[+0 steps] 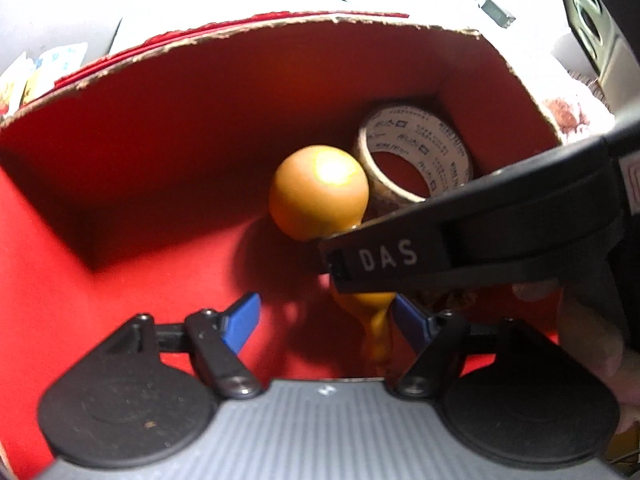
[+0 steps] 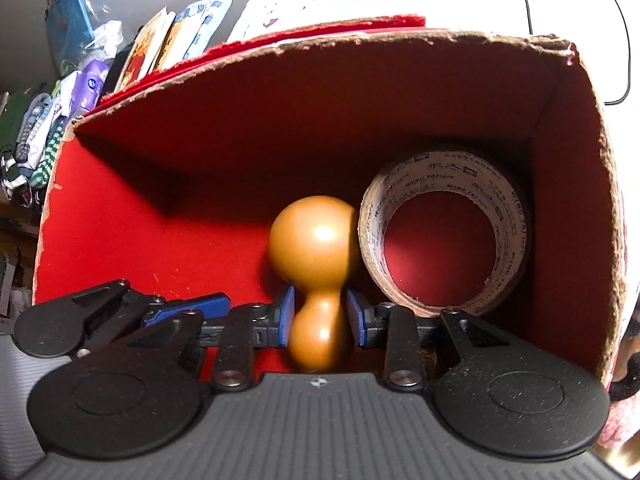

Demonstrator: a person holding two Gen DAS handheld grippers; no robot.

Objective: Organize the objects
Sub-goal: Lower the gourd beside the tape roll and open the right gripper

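Now the right gripper [image 2: 318, 318] pinches the glossy orange gourd-shaped wooden piece [image 2: 316, 248] at its waist inside the red-lined cardboard box [image 2: 240, 152], roll of printed tape [image 2: 444, 236] touching at three o'clock, left gripper [image 1: 324, 320] open; lower gently, then release

White letters "DAS" stand on the black plastic gripper arm [image 1: 460, 248]; "WING TAI TAPE" repeats around the beige cardboard-cored tape roll [image 2: 444, 232].
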